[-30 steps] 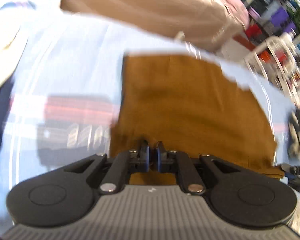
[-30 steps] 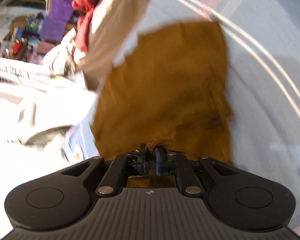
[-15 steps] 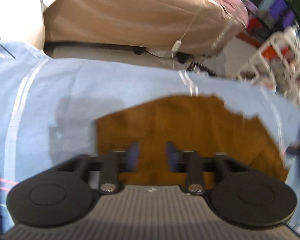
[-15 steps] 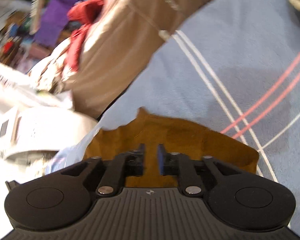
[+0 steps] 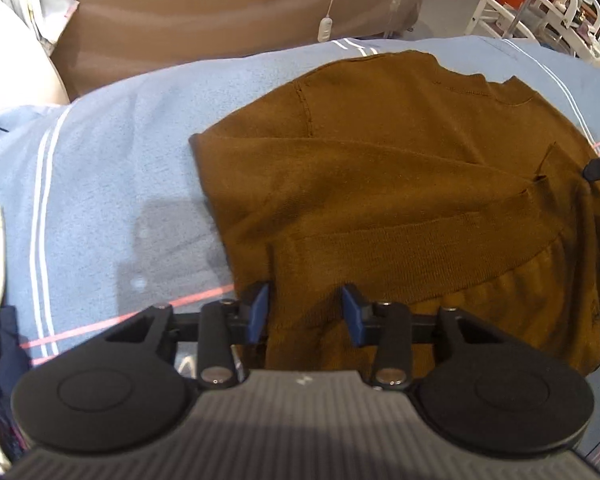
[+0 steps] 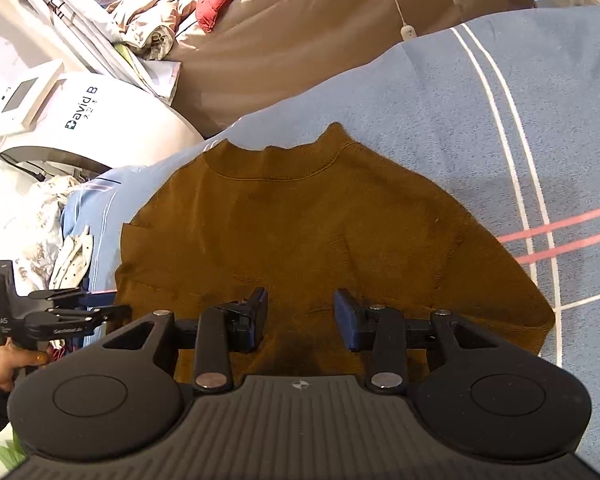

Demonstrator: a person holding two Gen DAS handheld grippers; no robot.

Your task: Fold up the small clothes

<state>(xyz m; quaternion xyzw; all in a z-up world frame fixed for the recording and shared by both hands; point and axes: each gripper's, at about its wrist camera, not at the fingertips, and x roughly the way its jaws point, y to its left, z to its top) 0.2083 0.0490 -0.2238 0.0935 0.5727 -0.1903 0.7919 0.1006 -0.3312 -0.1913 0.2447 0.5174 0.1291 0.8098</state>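
Left claw and right claw, pinched shut on cloth a second ago, now both gape over the brown sweater. It lies flat on the blue blanket, collar pointing away toward the couch; bare blanket surrounds it.

A brown sweater is lying spread on a light blue blanket with white and pink stripes. The left tool is hovering over the sweater's near edge, its blue-padded jaws standing apart with the ribbed hem lying between them, nothing gripped. A sleeve is lying folded across the sweater's body. Beyond the sweater's far edge a tan cover is hanging, with a white cord switch dangling in front of it.
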